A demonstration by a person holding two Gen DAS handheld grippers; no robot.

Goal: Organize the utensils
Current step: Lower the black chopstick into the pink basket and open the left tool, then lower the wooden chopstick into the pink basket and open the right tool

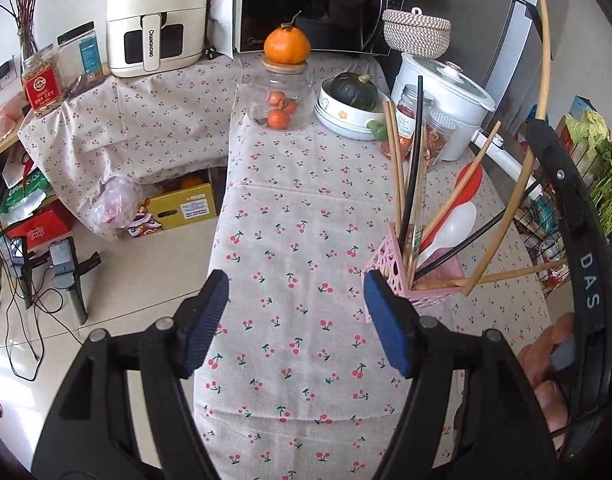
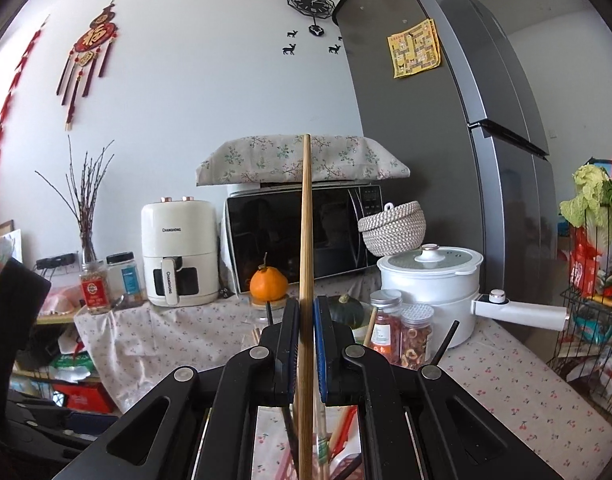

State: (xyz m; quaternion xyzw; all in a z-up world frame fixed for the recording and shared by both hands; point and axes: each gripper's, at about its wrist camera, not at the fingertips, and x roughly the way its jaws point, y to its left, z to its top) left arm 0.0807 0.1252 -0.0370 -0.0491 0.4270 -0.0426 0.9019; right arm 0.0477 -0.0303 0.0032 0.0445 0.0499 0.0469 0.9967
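A pink perforated utensil holder (image 1: 402, 280) stands on the cherry-print tablecloth (image 1: 306, 240), holding several chopsticks (image 1: 396, 168), a black chopstick (image 1: 412, 160), a red spoon (image 1: 464, 184) and a white spoon (image 1: 452, 232). My left gripper (image 1: 296, 320) is open and empty, just left of the holder. My right gripper (image 2: 306, 344) is shut on a wooden chopstick (image 2: 305, 240), held upright above the holder; that chopstick also shows in the left wrist view (image 1: 536, 120), with its lower tip at the holder's rim. The right gripper's body (image 1: 578, 240) is at the right edge.
At the table's back stand a glass jar of oranges (image 1: 280, 108), a bowl with a squash (image 1: 352, 100), two spice jars (image 1: 416, 120), a white pot (image 1: 446, 92), a microwave (image 1: 318, 4) and an air fryer (image 1: 156, 20). A wire rack with vegetables (image 2: 594, 280) stands right.
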